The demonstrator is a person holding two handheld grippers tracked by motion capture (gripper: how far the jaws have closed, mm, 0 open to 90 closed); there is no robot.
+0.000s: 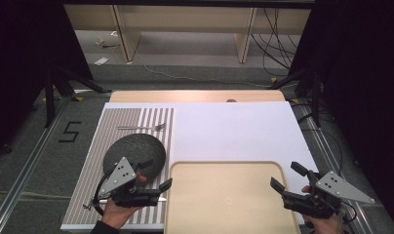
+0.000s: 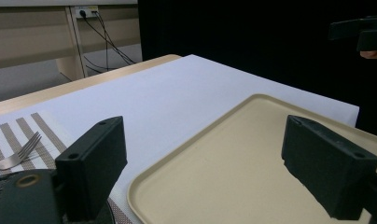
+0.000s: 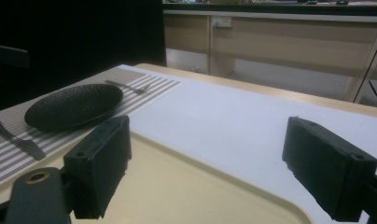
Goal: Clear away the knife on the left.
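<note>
A beige tray (image 1: 224,195) lies at the table's front middle, with nothing on it. Left of it, a black plate (image 1: 136,148) rests on a striped placemat (image 1: 90,165), with a fork (image 1: 141,127) beyond it and a knife (image 3: 18,140) on its near side. My left gripper (image 1: 158,174) hovers over the plate's near edge, open, pointing right toward the tray (image 2: 252,121). At the tray's right edge my right gripper (image 1: 284,174) is open too, pointing left across the tray (image 3: 177,186) toward the plate (image 3: 74,105). Nothing sits between either pair of jaws.
A white cover (image 1: 234,129) spreads over the table behind the tray. The wooden table edge (image 1: 195,95) shows at the back. Black tripod legs (image 1: 53,87) and cables (image 1: 278,44) stand on the floor around the table.
</note>
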